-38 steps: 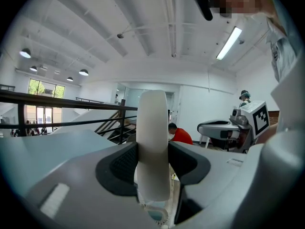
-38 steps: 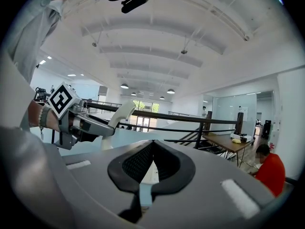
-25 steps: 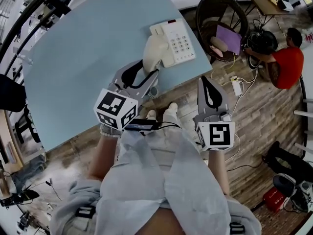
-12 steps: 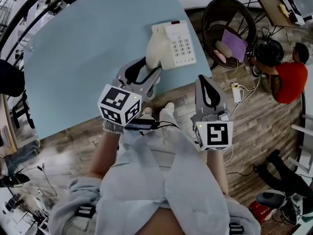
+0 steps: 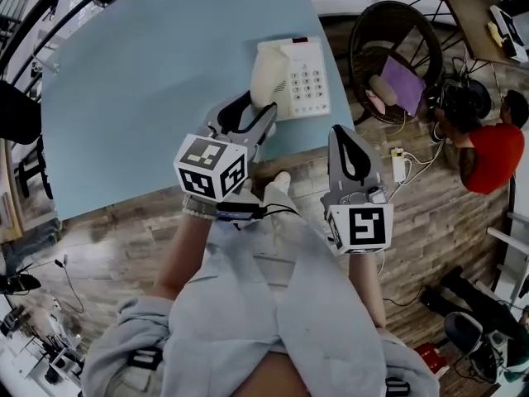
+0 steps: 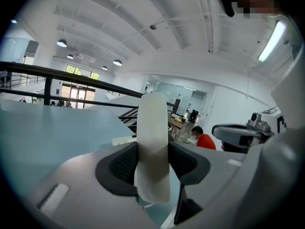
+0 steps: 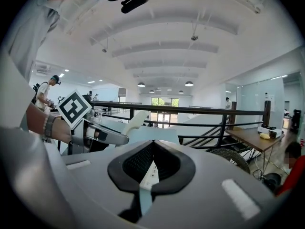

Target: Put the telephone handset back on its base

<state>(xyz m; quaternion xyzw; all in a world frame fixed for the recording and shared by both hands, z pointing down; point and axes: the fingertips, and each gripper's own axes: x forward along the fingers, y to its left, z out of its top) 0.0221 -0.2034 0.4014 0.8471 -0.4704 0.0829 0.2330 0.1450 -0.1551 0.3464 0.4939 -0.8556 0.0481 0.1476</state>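
Left tongs (image 5: pixel 252 114), clamped on the handset (image 5: pixel 266 77), have brought it over the telephone base's (image 5: pixel 307 81) cradle side; seating appears near. Right tongs (image 5: pixel 345 135) closed, empty.

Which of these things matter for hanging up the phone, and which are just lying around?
For the job: handset, clamped in the left tongs; phone base; blue table under the base.

Just lying about: wicker chair with purple cushion; power strip on the floor; person in a red shirt; right tongs, shut and empty.
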